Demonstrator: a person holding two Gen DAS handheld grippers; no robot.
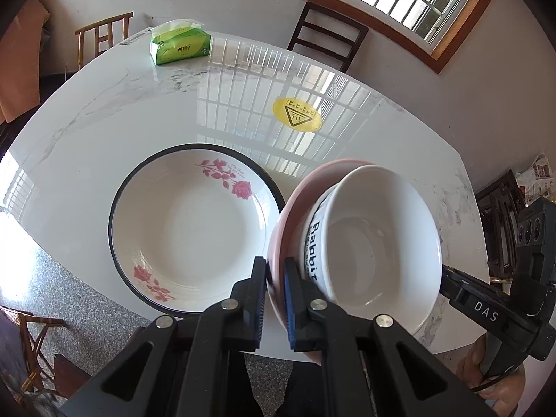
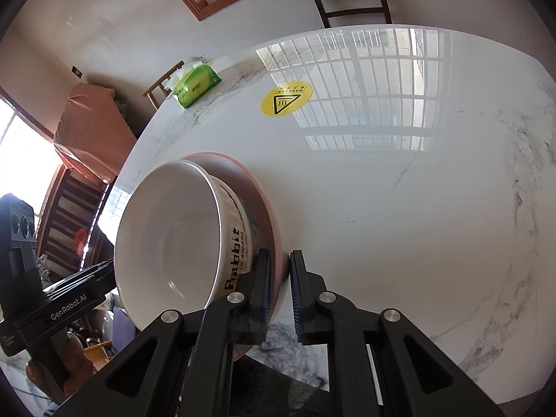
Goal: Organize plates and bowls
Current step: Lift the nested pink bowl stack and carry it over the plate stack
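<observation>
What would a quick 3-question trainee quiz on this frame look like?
1. True or false: the white bowl sits inside the pink plate.
2. What does each claw clamp? A) the bowl's rim B) the pink plate's rim C) the rose plate
3. Name the green thing at the table's far end.

Key
1. True.
2. B: the left claw and the right claw are both shut on opposite rims of the pink plate, held tilted, while the rose plate lies flat on the table, untouched.
3. The tissue pack.
</observation>
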